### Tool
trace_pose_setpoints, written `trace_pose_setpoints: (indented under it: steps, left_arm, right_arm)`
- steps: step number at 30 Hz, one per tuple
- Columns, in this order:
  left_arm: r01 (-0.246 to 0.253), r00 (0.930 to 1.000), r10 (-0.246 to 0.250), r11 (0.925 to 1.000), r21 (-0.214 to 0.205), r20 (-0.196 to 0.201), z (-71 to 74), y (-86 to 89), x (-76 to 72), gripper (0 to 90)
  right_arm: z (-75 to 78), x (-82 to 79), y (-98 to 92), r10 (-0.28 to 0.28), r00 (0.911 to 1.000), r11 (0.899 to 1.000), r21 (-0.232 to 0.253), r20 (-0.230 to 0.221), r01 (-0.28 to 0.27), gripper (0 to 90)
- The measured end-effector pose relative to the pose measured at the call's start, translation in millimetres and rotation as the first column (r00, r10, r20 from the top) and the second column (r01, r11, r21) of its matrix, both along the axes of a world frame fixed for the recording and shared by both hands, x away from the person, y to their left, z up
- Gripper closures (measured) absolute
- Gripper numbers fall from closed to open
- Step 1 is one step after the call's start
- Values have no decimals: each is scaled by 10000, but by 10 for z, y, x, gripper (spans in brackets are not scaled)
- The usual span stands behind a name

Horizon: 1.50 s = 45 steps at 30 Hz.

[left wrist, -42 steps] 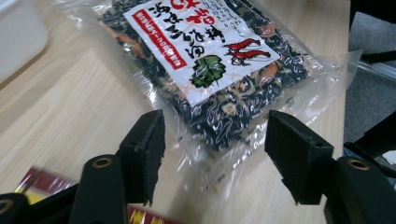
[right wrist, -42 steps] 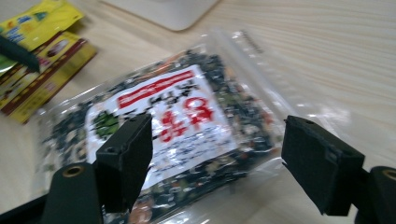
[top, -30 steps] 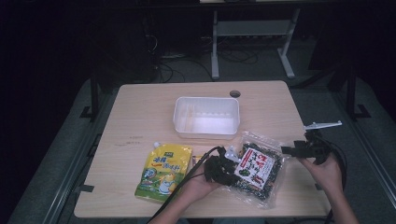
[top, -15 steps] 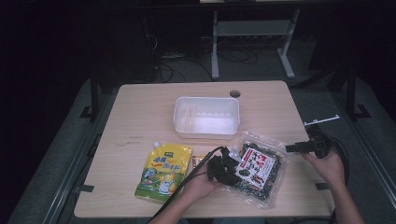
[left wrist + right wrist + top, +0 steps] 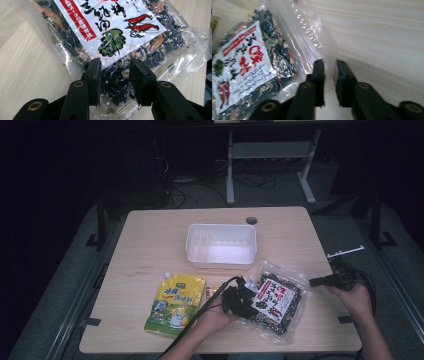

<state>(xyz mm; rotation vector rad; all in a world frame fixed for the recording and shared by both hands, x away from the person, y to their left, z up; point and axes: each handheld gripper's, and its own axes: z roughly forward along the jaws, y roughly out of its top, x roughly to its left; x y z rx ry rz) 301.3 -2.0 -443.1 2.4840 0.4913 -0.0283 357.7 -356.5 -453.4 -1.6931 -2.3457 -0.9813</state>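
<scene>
Seaweed packet (image 5: 117, 32) between left gripper (image 5: 115, 75) jaws, table (image 5: 155, 240)

white plastic tub (image 5: 221, 245) sits mid surface (image 5: 150, 240); yellow spout pouch (image 5: 175, 304) lies flat nr front-left edge, well apart from tub. round cable hole (image 5: 251, 220) just behind tub.

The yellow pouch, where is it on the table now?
In the high view, the yellow pouch lies flat near the table's front edge, left of the seaweed packet and in front of the white plastic container.
</scene>
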Motion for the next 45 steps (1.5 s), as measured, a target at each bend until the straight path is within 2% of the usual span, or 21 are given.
trace_pose_setpoints:
  steps: [2, 3, 8, 13, 18, 21, 25, 26, 27, 28, 29, 31, 32, 34, 35, 36, 39, 41, 43, 45]
  left_arm:
    - [-36, 10000, 36, 10000, -38, -22, -2, -3, -1, 611]
    - [-6, 10000, 6, 10000, -6, -36, 1, -3, 7, 601]
    - [-125, 9991, 113, 9995, -303, -413, 8, 14, 37, 538]
    - [-591, 9979, 576, 9968, -541, -298, 46, 59, 88, 378]
    - [-1035, 9936, 999, 9919, -732, -519, 40, 95, 159, 240]
    - [-1084, 9918, 1024, 9909, -796, -769, 27, 104, 199, 209]
    - [-1190, 9884, 1094, 9888, -901, -1051, 10, 105, 236, 208]
    - [-1190, 9884, 1094, 9888, -901, -1051, 10, 105, 236, 208]
    - [-1212, 9867, 1090, 9877, -988, -1204, 0, 107, 262, 206]
    - [-1212, 9867, 1090, 9877, -988, -1204, 0, 107, 262, 204]
    - [-1262, 9845, 1122, 9869, -1002, -1349, -10, 103, 284, 204]
    - [-1302, 9804, 1133, 9866, -985, -1614, -27, 97, 307, 204]
    - [-1302, 9804, 1133, 9866, -985, -1614, -27, 97, 307, 209]
    - [-1238, 9754, 1022, 9870, -1020, -1954, -52, 86, 328, 234]
    - [-1230, 9711, 967, 9863, -1103, -2182, -61, 87, 340, 237]
    - [-1230, 9711, 967, 9863, -1103, -2182, -61, 87, 340, 250]
    - [-1244, 9619, 851, 9825, -1384, -2599, -80, 102, 380, 294]
    - [-1197, 9612, 781, 9822, -1450, -2646, -70, 129, 398, 335]
    - [-1214, 9576, 723, 9791, -1630, -2788, -61, 155, 411, 383]
    - [-1248, 9578, 726, 9767, -1746, -2783, -47, 183, 421, 437]
  right_arm:
    - [-3, -32, -68, -98, 9998, 9978, 661, 181, 86, 880]
    - [2, -46, -83, -80, 9996, 9970, 772, 272, 59, 888]
    - [79, -148, -55, 107, 9962, 9990, 416, 866, -144, 896]
    - [176, -269, -51, 270, 9913, 9992, 246, 1288, -304, 896]
    - [319, -385, -37, 497, 9831, 9986, 68, 1762, -517, 896]
    - [415, -448, -28, 595, 9761, 9980, 68, 2091, -623, 896]
    - [554, -531, -5, 768, 9651, 9968, 27, 2504, -800, 896]
    - [554, -531, -5, 768, 9651, 9968, 27, 2504, -800, 896]
    - [626, -571, 14, 860, 9584, 9960, -13, 2721, -890, 896]
    - [626, -571, 14, 860, 9584, 9960, -13, 2721, -890, 896]
    - [696, -607, 35, 963, 9512, 9951, -62, 2932, -988, 897]
    - [763, -634, 52, 1062, 9441, 9939, -59, 3120, -1098, 896]
    - [763, -634, 52, 1062, 9441, 9939, -59, 3120, -1098, 896]
    - [843, -665, 74, 1138, 9346, 9923, 77, 3370, -1237, 896]
    - [865, -672, 80, 1173, 9329, 9915, 126, 3405, -1292, 897]
    - [865, -672, 80, 1173, 9329, 9915, 126, 3405, -1292, 897]
    - [912, -677, 102, 1244, 9255, 9896, 238, 3579, -1422, 896]
    - [919, -671, 107, 1236, 9240, 9891, 302, 3618, -1441, 896]
    - [926, -664, 100, 1212, 9225, 9879, 460, 3665, -1481, 897]
    - [937, -658, 97, 1170, 9210, 9869, 598, 3716, -1496, 896]
